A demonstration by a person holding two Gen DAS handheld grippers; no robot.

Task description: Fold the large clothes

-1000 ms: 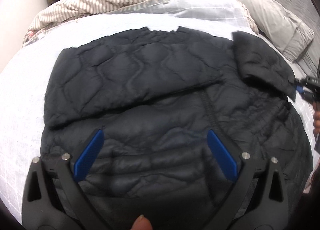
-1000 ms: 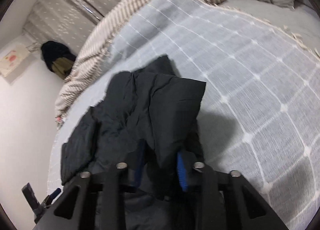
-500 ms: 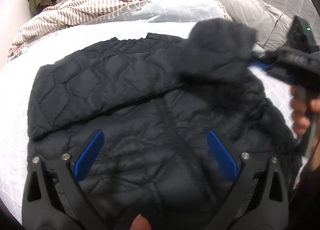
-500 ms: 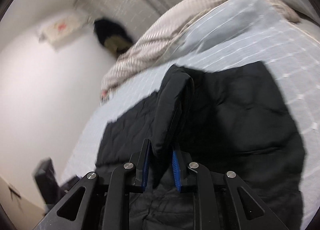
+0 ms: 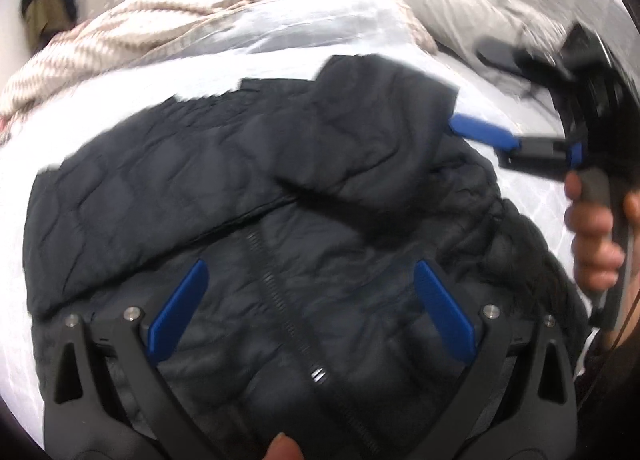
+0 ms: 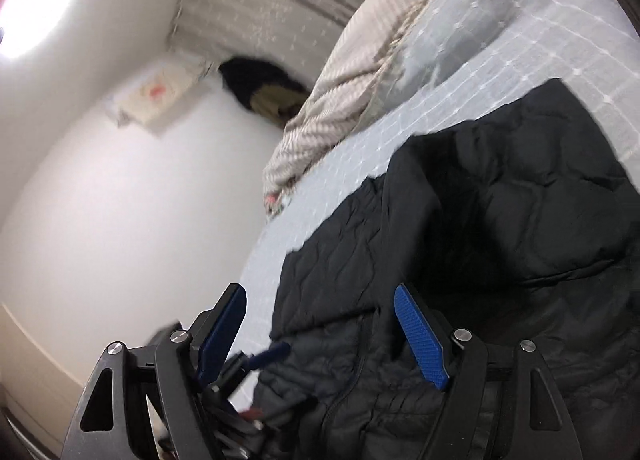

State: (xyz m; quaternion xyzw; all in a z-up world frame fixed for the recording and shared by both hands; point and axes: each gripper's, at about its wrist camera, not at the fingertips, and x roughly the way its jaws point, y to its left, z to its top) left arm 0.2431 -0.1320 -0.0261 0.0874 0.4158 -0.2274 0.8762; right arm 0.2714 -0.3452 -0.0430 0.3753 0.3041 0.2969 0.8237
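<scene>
Since the earlier frames, the right tongs [image 6: 320, 334] have released the right sleeve [image 5: 384, 132], which now lies folded across the chest of the jacket [image 5: 280, 260]; those tongs stand wide and empty, just beside the sleeve's outer edge. Nearest in the left wrist view, the left tongs [image 5: 312, 310] are also spread wide and hold nothing, hovering over the lower front of the jacket with the zip [image 5: 280, 288] running between the two blue pads. Whether they touch the fabric cannot be told. Beyond them, the left sleeve [image 5: 132, 196] lies folded across the body, and the right sleeve overlaps it near the collar end. The jacket lies flat on the bed [image 5: 100, 108], front up. Farthest back are a striped duvet [image 5: 168, 24] and a grey pillow [image 5: 460, 8]. Handling, as a judgement: quilted padding is light, soft and springy, and the shell looks smooth, so folds may creep open and a shallow pinch may slip. Take hold at the hem corners or along a seam, gathering both layers.
</scene>
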